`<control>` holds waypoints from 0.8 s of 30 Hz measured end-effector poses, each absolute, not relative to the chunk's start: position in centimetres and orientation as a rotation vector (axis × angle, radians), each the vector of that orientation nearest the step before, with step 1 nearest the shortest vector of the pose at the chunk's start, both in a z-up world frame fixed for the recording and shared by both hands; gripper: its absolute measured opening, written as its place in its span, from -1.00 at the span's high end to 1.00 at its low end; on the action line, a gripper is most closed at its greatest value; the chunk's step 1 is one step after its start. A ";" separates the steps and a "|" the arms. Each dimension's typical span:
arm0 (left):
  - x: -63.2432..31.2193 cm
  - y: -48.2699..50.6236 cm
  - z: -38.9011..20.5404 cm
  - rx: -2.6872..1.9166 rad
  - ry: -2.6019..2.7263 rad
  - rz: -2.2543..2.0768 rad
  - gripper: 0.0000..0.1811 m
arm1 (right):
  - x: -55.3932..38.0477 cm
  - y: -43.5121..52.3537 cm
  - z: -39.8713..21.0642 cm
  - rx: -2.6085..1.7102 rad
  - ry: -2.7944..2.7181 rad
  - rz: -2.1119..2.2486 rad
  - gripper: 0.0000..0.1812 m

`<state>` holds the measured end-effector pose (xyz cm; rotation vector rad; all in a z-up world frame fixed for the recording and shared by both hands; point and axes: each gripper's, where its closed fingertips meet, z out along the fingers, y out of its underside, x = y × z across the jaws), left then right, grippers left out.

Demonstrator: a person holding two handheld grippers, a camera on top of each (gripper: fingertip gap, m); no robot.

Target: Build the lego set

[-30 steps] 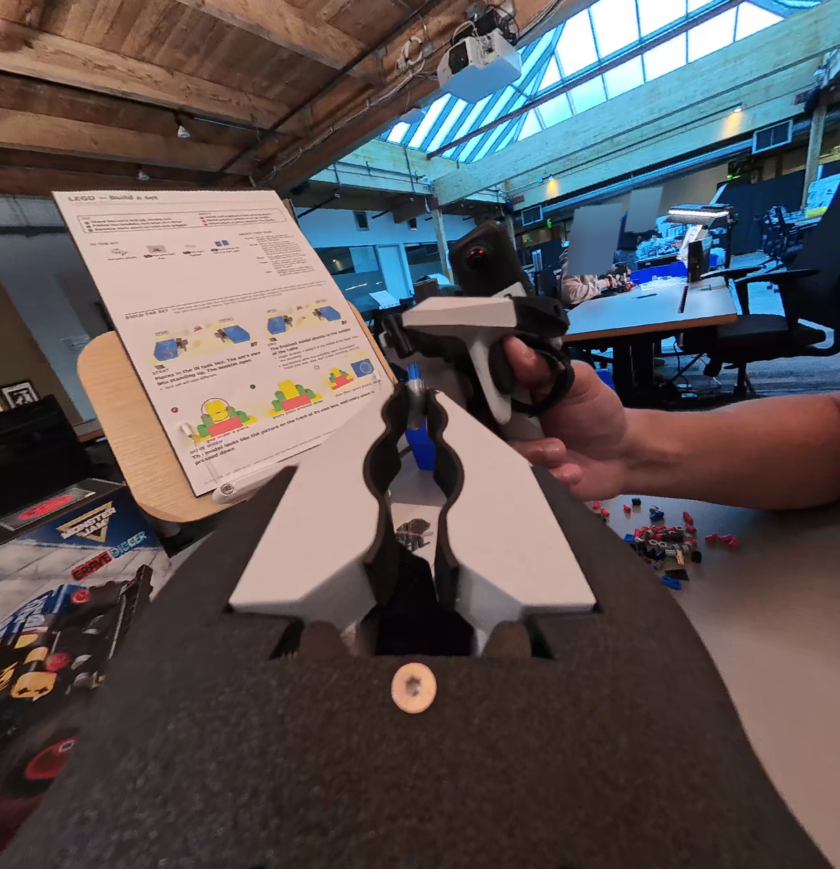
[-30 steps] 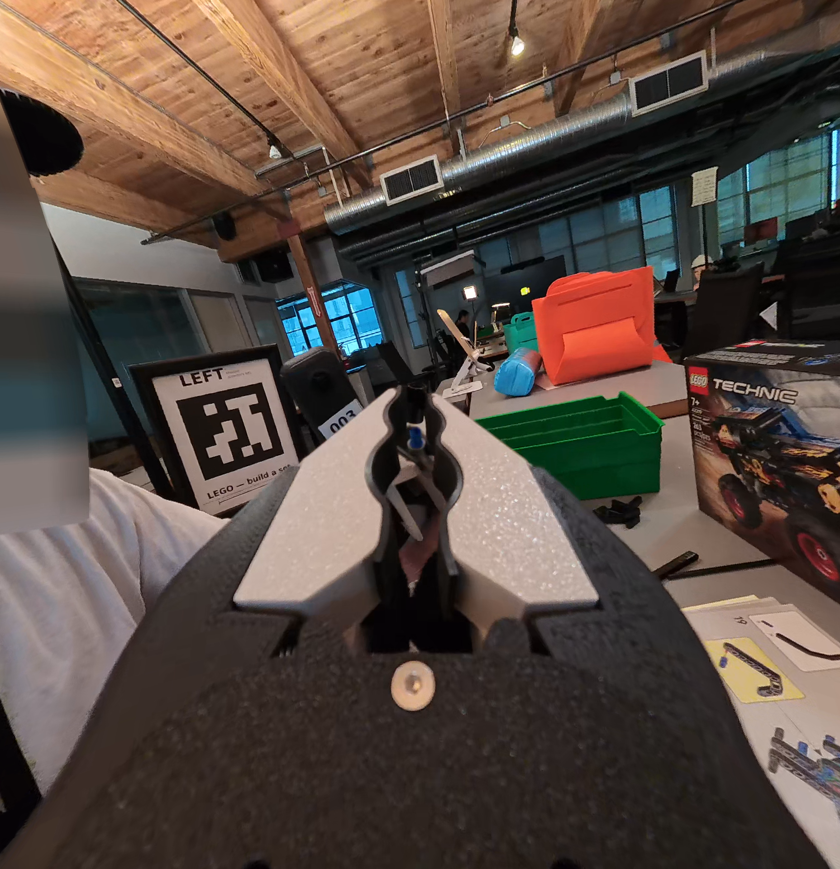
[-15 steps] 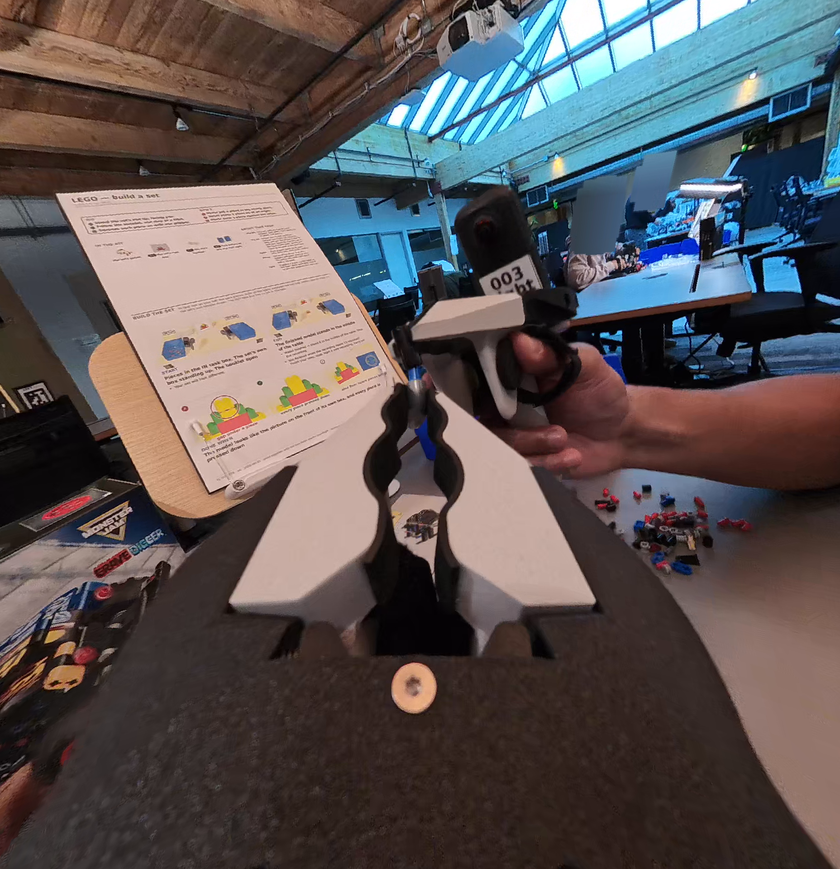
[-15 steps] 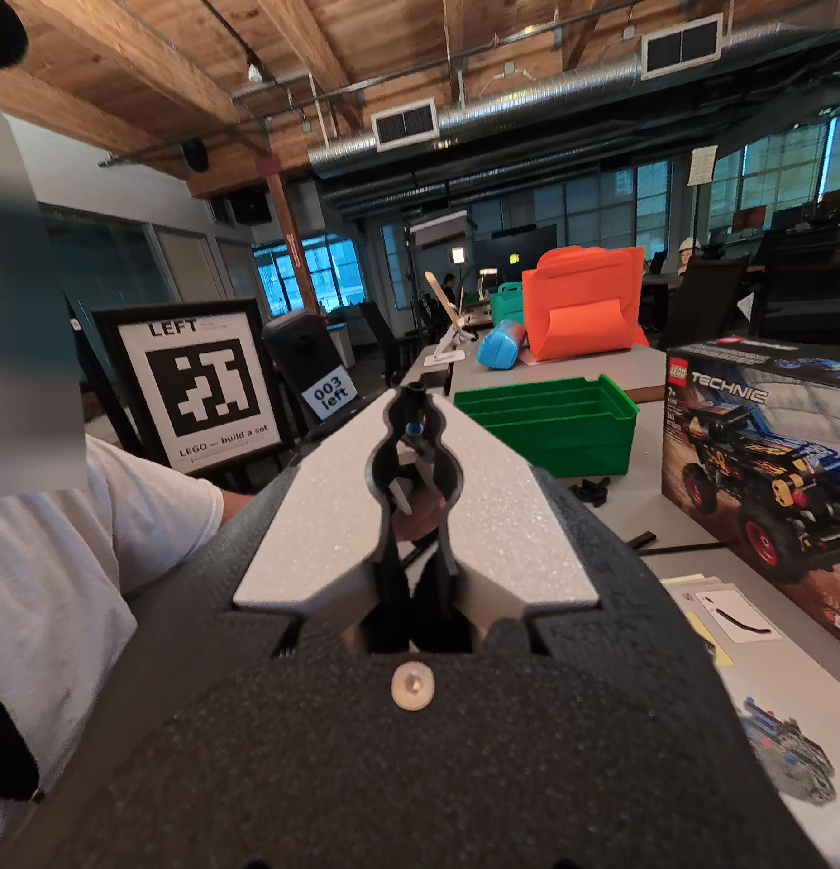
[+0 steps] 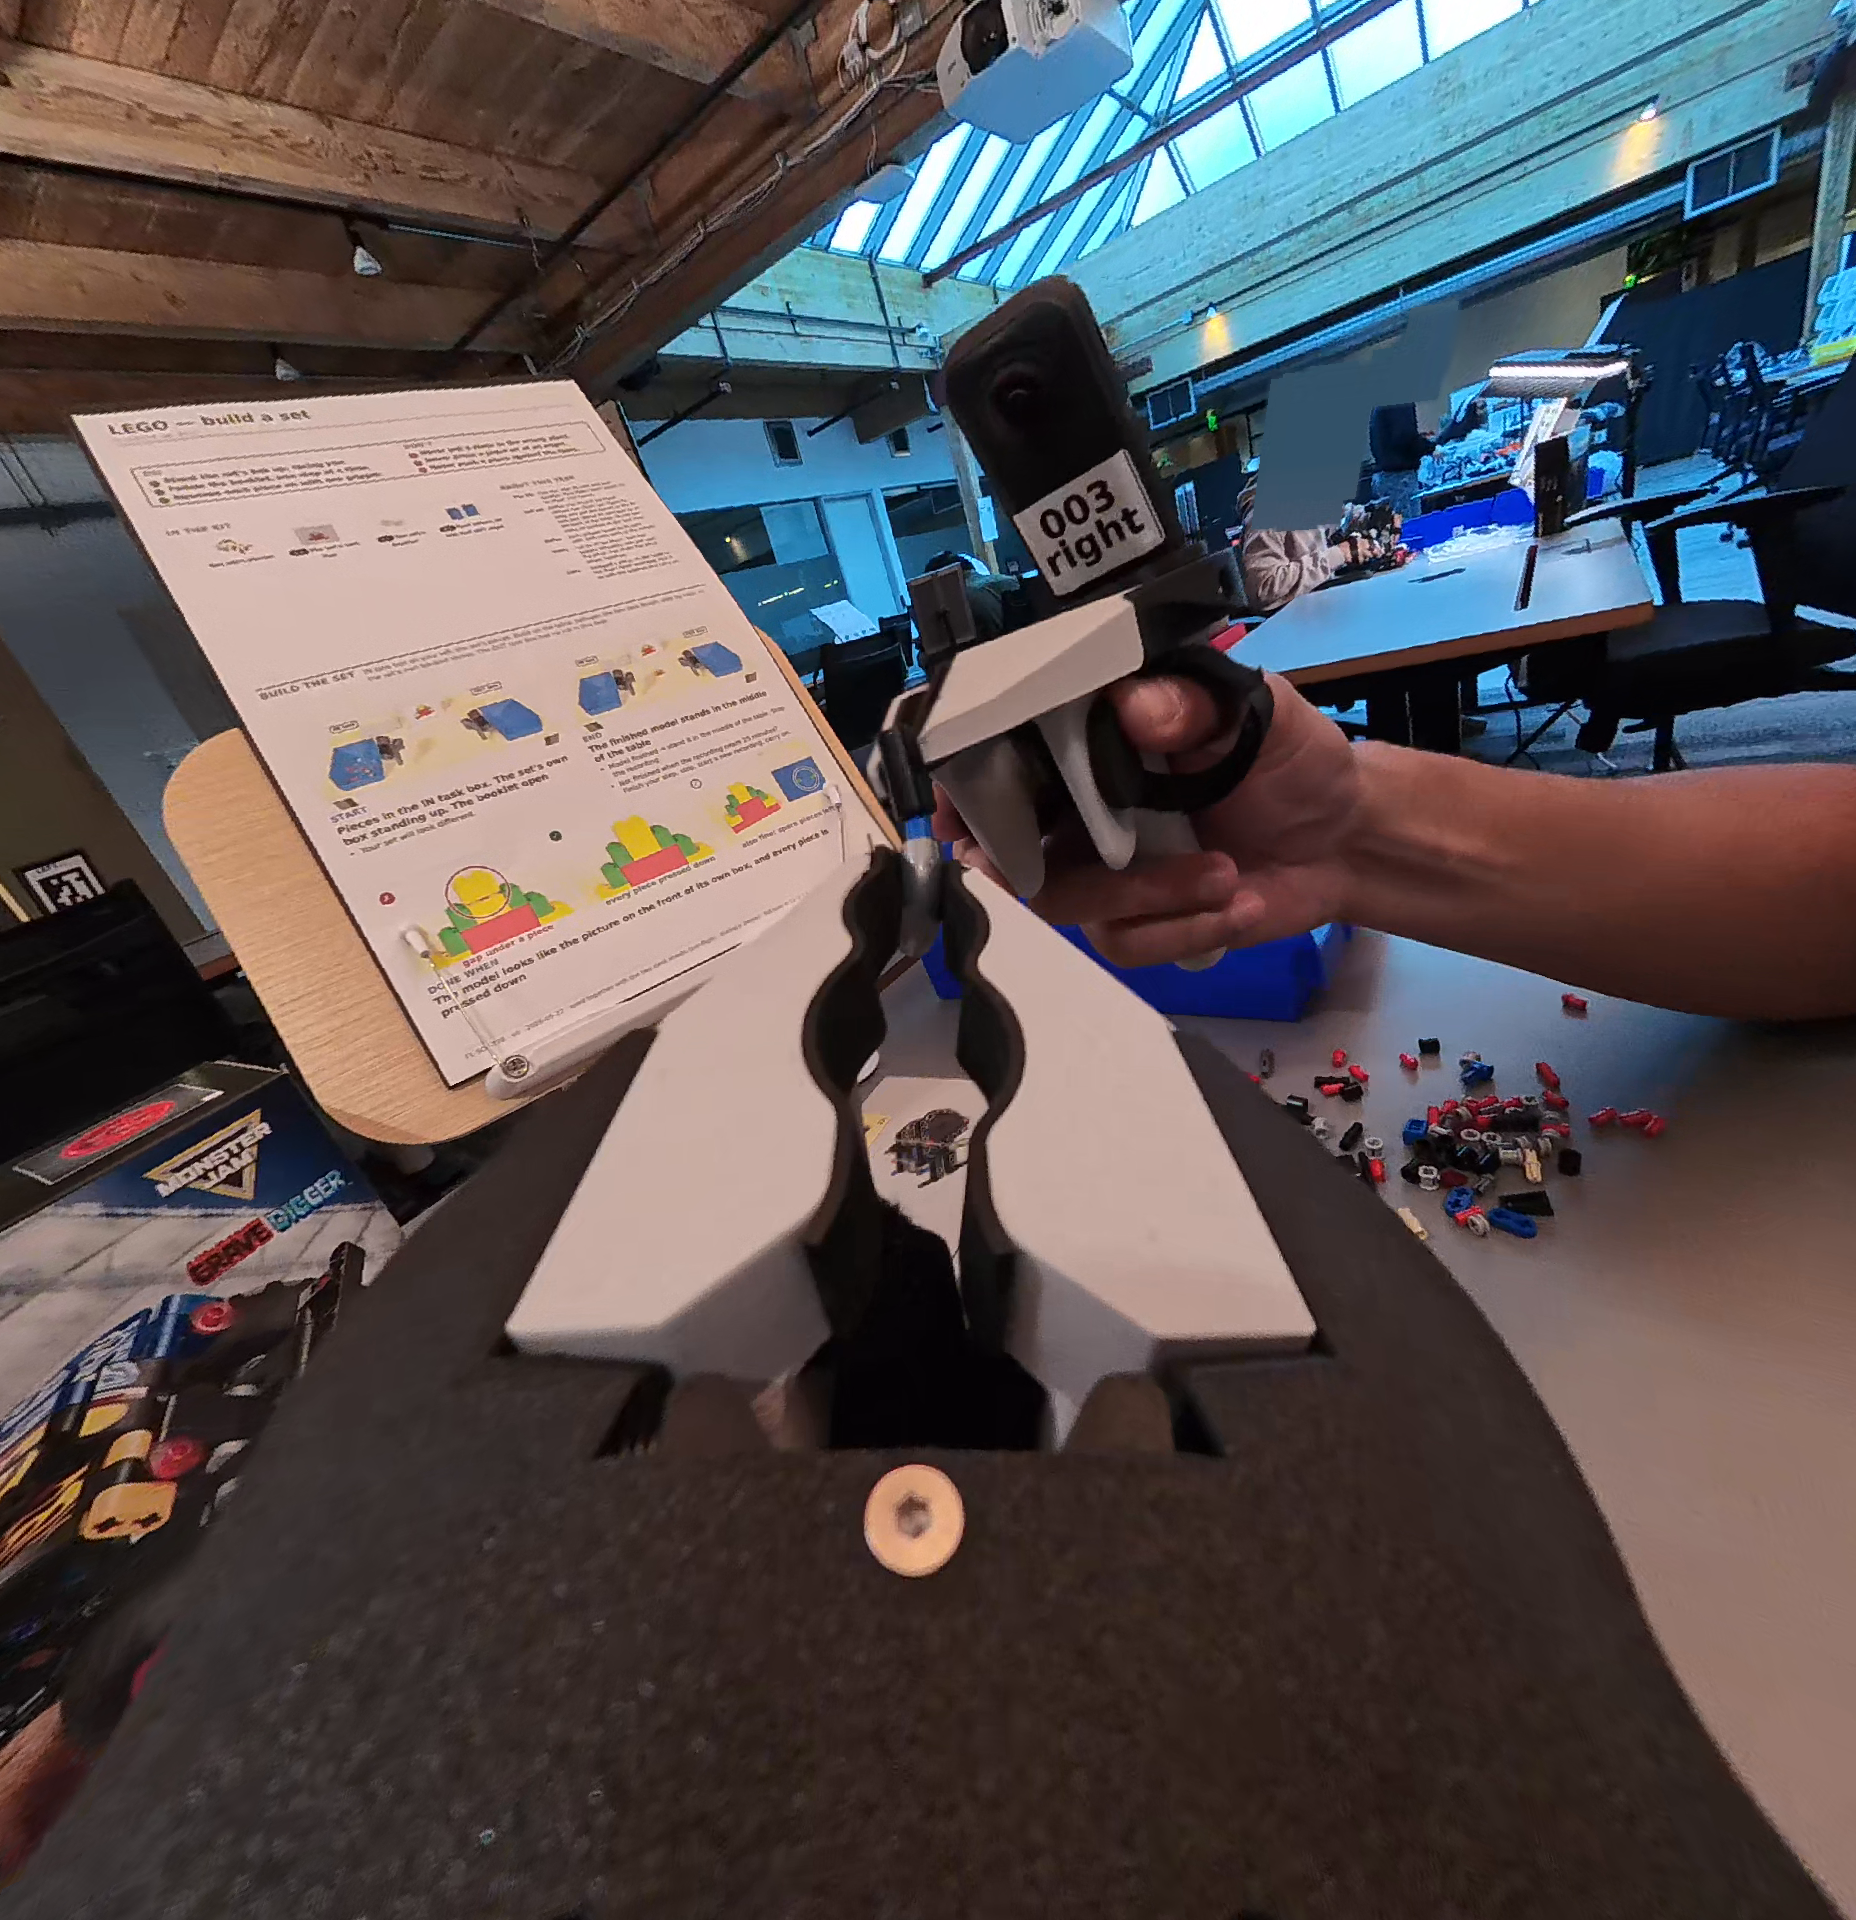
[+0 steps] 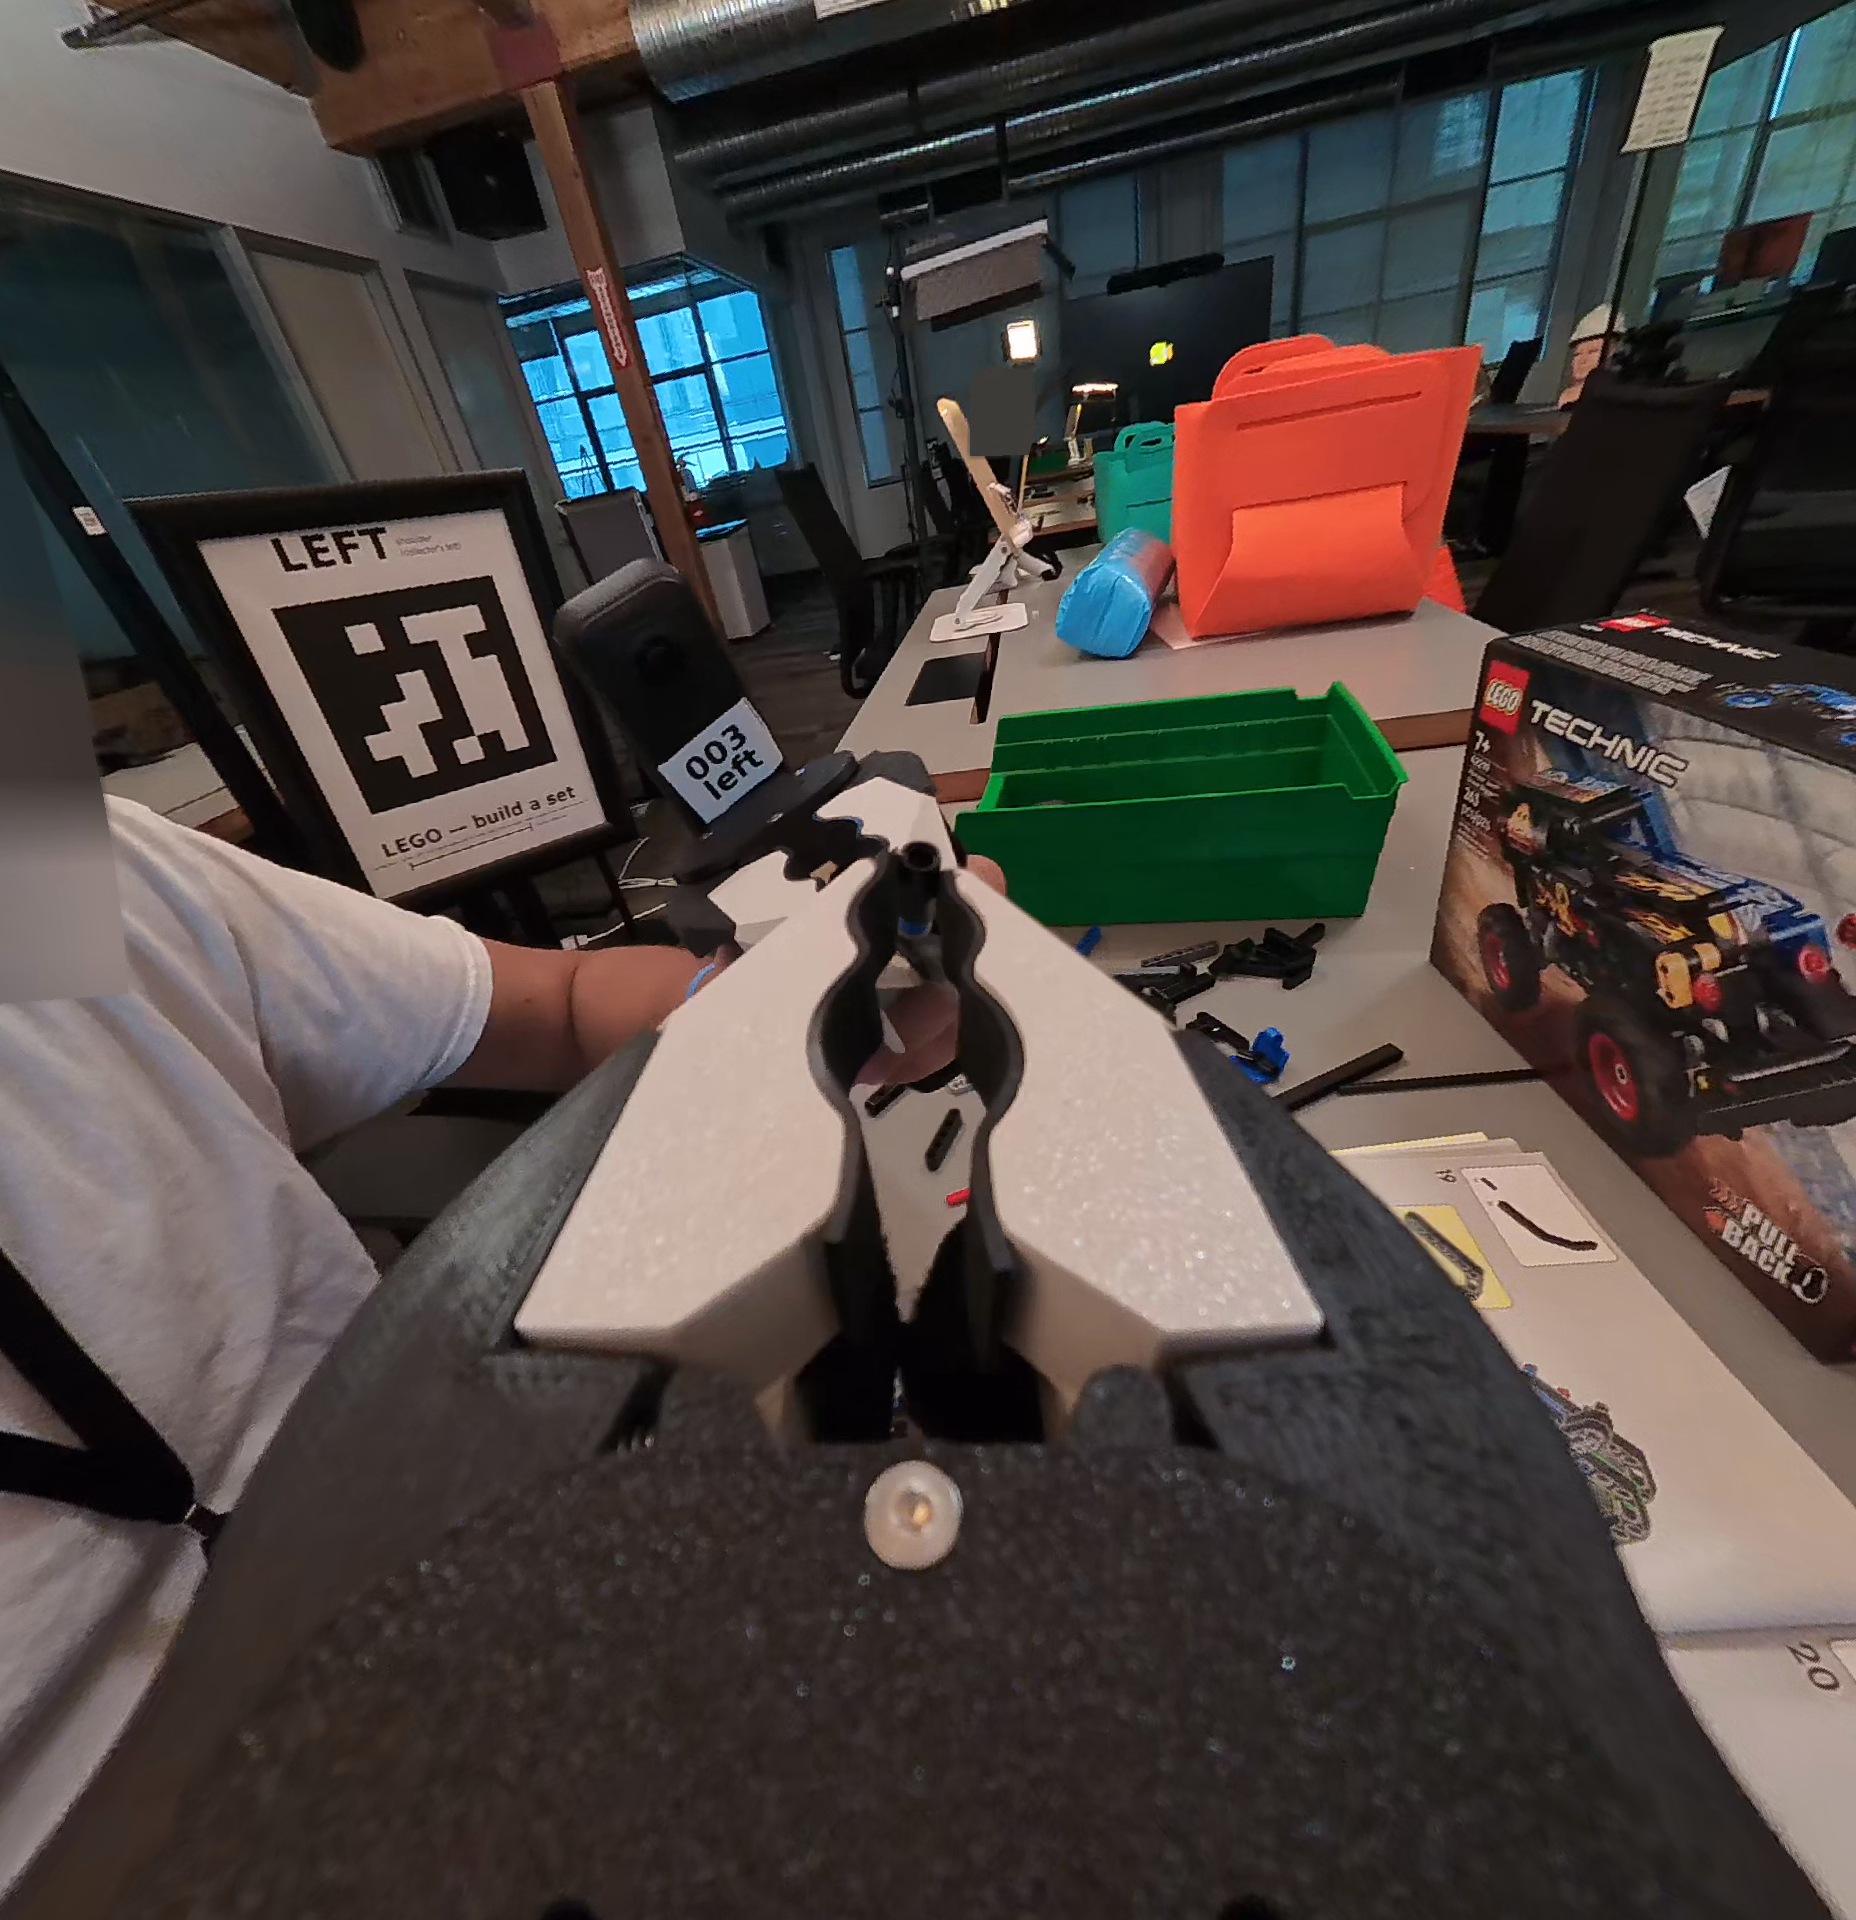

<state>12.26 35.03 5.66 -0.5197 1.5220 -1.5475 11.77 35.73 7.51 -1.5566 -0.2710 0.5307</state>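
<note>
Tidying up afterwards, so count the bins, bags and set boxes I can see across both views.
Bins: 2, green bin, blue bin
Bags: 2, orange bag, teal bag
Set box: 1
Total: 5

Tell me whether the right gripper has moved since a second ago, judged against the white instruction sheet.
Yes. In the left wrist view the right gripper has tilted upward beside the white instruction sheet.

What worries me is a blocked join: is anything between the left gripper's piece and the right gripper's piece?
Nothing visible. The left gripper pinches a grey piece, the right gripper a black piece; the two tips sit close together in mid-air with nothing between them.
</note>
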 end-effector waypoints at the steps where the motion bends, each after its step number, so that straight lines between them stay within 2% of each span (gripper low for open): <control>1: 12.2 35.0 5.8 -0.514 1.518 -1.557 0.93 | 11.7 35.6 7.6 -1.558 -0.274 0.542 0.93; 11: 12.1 35.0 5.6 -0.468 1.570 -1.497 0.93 | 11.6 35.2 7.0 -1.641 -0.316 0.534 0.94; 24: 13.2 35.4 2.6 -0.377 1.749 -1.187 0.93 | 12.9 34.9 3.4 -1.898 -0.349 0.411 0.94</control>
